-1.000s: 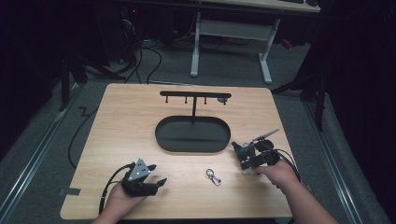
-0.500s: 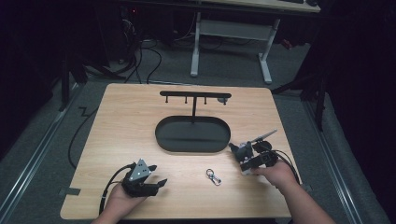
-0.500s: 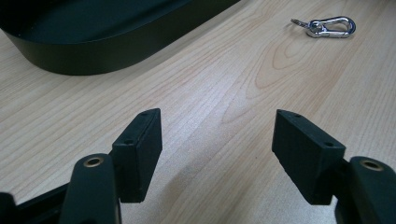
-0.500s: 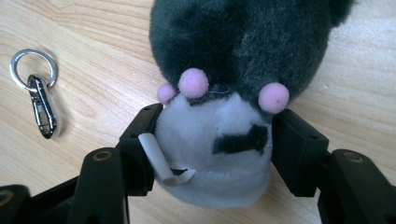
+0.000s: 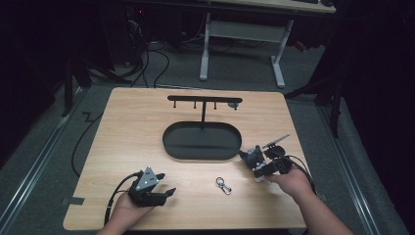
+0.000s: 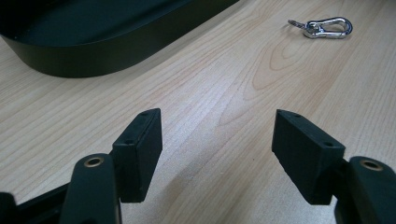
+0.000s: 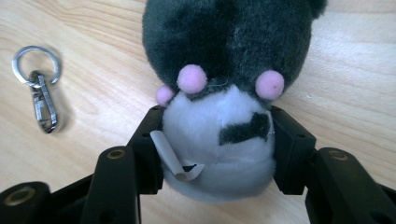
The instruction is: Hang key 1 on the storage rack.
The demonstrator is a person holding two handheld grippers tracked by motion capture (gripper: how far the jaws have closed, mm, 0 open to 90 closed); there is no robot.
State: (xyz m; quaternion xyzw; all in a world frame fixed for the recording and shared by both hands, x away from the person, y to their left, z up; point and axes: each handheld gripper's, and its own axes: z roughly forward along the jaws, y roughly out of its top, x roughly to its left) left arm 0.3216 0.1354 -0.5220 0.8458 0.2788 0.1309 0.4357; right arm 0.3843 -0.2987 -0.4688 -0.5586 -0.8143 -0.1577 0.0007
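Note:
My right gripper (image 7: 217,144) is shut on a small plush toy (image 7: 229,93) with a dark grey head, pink cheeks and a white belly. In the high view this toy (image 5: 252,156) sits in the right gripper (image 5: 258,164) just right of the black oval tray (image 5: 202,142). A silver keyring clip (image 5: 223,185) lies on the wood between my hands, also seen as the clip (image 7: 39,95) and the clip (image 6: 322,28). My left gripper (image 5: 164,191) rests open near the front left, its jaws spread with nothing between them (image 6: 217,154).
A black T-shaped hook stand (image 5: 204,102) rises from the far side of the tray. The wooden table (image 5: 127,127) ends close behind both hands. A cable (image 5: 80,142) trails off the left edge. A white desk frame (image 5: 240,34) stands beyond on the floor.
The right gripper with the plush toy has shifted slightly left toward the tray. The left gripper has stayed put.

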